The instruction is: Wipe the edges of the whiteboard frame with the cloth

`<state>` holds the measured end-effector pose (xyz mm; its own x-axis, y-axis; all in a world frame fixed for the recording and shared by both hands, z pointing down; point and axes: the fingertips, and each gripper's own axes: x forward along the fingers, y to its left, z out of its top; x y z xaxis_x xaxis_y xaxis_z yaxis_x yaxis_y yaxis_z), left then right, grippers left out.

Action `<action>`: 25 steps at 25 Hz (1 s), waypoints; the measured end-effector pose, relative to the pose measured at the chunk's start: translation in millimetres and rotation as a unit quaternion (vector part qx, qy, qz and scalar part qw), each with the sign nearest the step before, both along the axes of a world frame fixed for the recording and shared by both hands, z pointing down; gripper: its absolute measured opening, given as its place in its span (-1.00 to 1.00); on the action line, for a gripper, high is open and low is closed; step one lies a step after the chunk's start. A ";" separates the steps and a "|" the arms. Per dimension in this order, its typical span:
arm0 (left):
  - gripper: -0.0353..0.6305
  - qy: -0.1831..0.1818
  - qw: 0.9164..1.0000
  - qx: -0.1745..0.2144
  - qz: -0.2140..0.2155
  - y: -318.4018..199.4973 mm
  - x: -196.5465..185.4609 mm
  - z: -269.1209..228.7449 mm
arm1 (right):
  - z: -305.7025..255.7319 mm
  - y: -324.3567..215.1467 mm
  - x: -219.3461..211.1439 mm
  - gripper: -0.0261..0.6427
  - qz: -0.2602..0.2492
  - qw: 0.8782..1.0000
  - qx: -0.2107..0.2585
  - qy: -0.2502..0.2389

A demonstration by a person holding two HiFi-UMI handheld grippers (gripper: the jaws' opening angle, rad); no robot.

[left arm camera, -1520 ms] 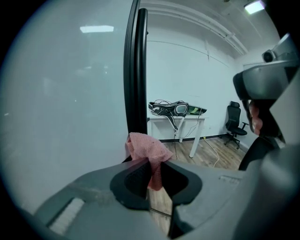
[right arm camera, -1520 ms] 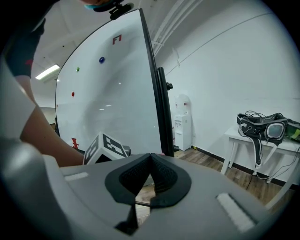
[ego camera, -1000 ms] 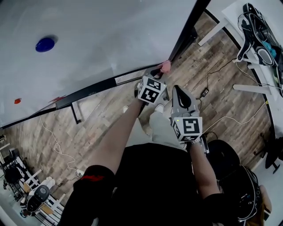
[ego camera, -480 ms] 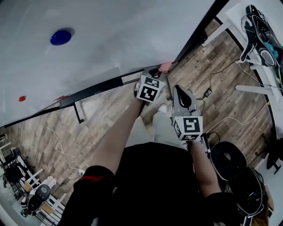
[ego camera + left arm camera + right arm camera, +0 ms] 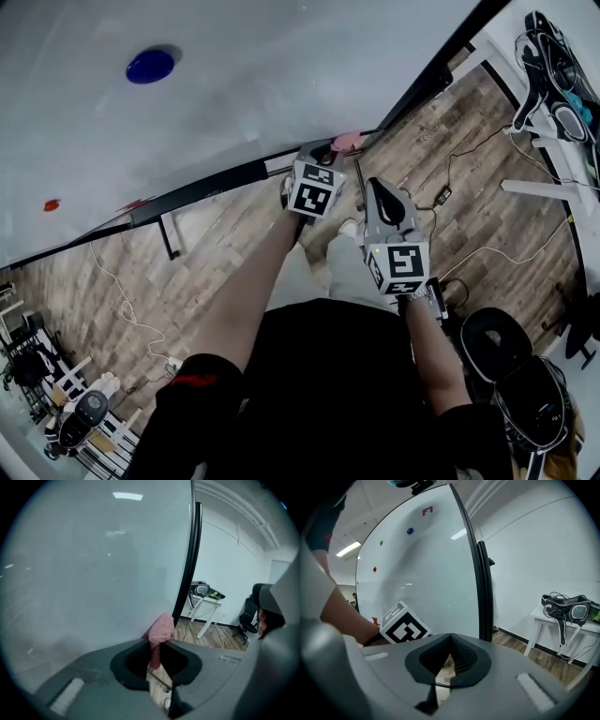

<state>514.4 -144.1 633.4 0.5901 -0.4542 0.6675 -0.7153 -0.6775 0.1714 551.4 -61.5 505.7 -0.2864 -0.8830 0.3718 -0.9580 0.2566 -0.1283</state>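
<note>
A pink cloth (image 5: 351, 141) is pinched in my left gripper (image 5: 336, 148) and pressed at the lower right corner of the whiteboard, where the black bottom frame (image 5: 202, 187) meets the black side frame (image 5: 427, 75). In the left gripper view the cloth (image 5: 161, 629) sticks up between the shut jaws, against the board surface and just left of the side frame (image 5: 190, 559). My right gripper (image 5: 385, 199) hangs a little back from the board, jaws shut with nothing between them (image 5: 450, 660). It looks along the side frame (image 5: 483, 588).
A blue magnet (image 5: 150, 66) and a red one (image 5: 51, 204) sit on the board. Below the board is wooden floor with cables (image 5: 122, 309) and the board's stand leg (image 5: 167, 239). A white table with gear (image 5: 553, 66) stands at right, a black chair (image 5: 492, 333) near my right arm.
The view has shifted so the board sits slightly lower and to the right in the frame. My left gripper with the cloth stays at the board's lower right corner. The right gripper barely moved.
</note>
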 end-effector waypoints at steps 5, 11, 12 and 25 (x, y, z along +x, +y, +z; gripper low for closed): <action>-0.76 -0.008 1.000 -0.004 -0.008 0.3 -12.8 1.9 | 0.6 -1.1 -9.8 -0.92 -0.006 1.000 -0.002 0.001; -0.76 -0.011 1.000 -0.002 -0.020 -0.1 -31.2 -2.8 | 0.3 -1.7 -23.4 -0.92 -0.015 1.000 -0.003 0.003; -0.76 -0.011 1.000 -0.002 -0.023 0.1 -34.9 -2.5 | 0.2 -1.6 -25.6 -0.92 -0.016 1.000 -0.003 0.003; -0.76 -0.014 0.999 -0.005 -0.039 1.7 -68.0 2.4 | 1.8 0.6 -49.4 -0.92 -0.027 1.000 -0.007 0.007</action>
